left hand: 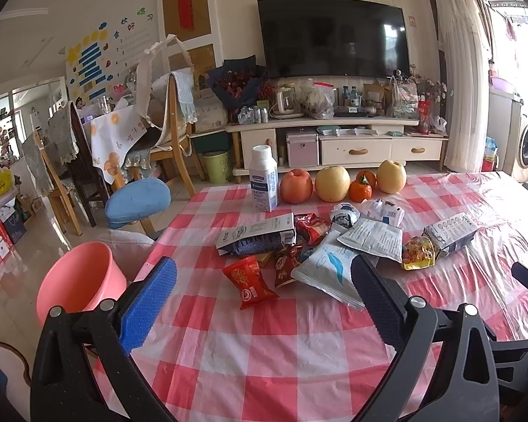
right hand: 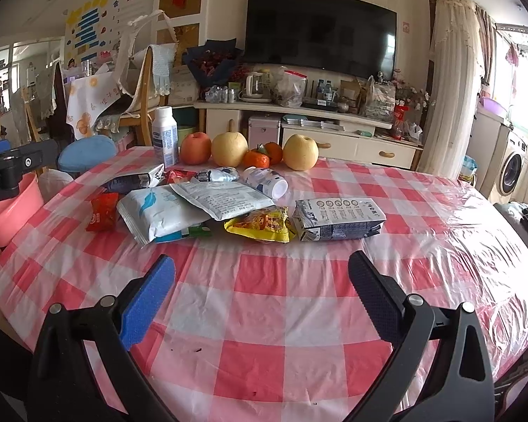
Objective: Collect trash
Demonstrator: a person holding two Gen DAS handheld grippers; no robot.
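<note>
Checked tabletop (right hand: 264, 316) lies bare between both grippers' spread, empty fingers (left hand: 148, 302); wrappers (right hand: 250, 225) heaped just beyond the fingertips.

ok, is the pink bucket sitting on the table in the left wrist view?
No, the pink bucket stands off the left edge of the checked table, lower than the tabletop, beside the open left gripper.

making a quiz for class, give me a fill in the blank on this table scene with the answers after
1. Both grippers, left gripper and right gripper, are ____.
2. The bucket beside the table is ____ in colour.
3. The white bottle next to the red apple stands ____.
4. The tablecloth has a ____ pattern.

Answers: open; pink; upright; checked
</note>
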